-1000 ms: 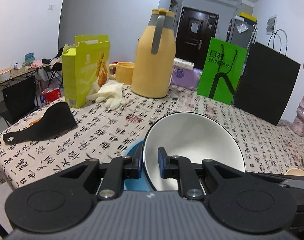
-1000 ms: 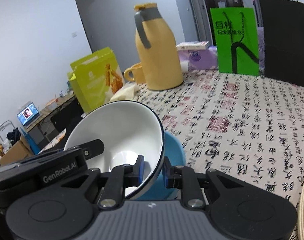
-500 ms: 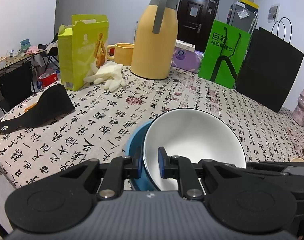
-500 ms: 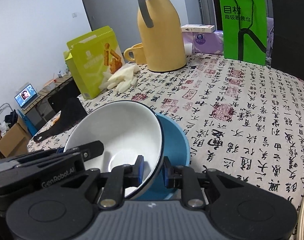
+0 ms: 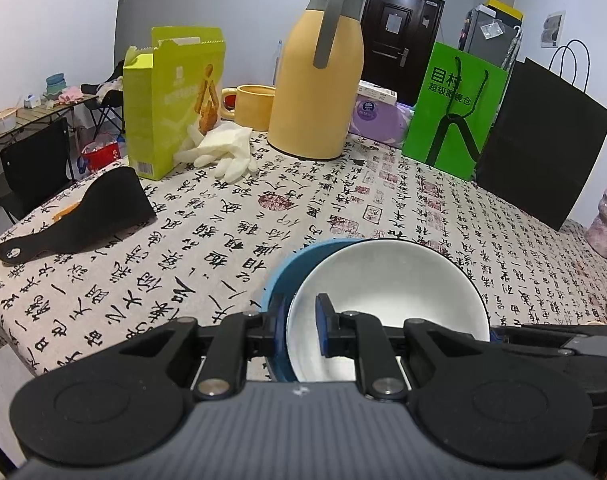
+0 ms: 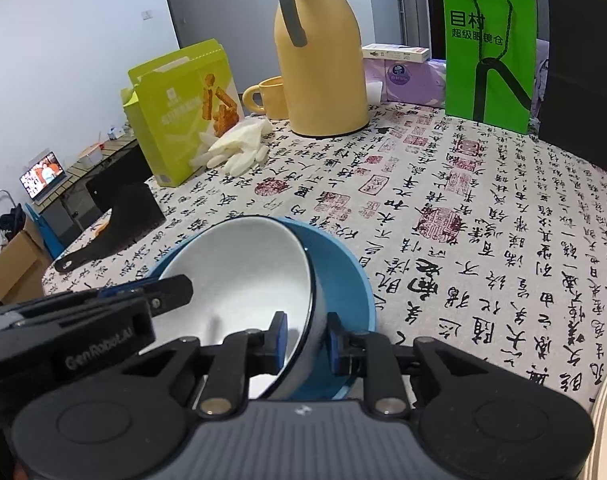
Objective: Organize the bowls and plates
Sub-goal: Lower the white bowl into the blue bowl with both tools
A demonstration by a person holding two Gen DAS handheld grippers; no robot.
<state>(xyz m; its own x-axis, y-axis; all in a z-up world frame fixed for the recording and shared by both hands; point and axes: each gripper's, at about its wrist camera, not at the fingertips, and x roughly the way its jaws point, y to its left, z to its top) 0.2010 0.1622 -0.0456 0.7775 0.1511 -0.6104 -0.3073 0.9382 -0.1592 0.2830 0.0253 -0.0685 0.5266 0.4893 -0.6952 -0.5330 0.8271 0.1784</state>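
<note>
Calligraphy-print tablecloth (image 5: 207, 264); green bag (image 5: 455, 112) at 1 o'clock reads "目村". My left gripper (image 5: 299, 330) and right gripper (image 6: 305, 340) clamp the glossy white bowl (image 5: 387, 280).

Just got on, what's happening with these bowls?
A person's two grippers each pinch the rim of the white bowl, left gripper on one side, right gripper on the other. The bowl sits tilted inside the blue bowl on the table; it's not level yet.
</note>
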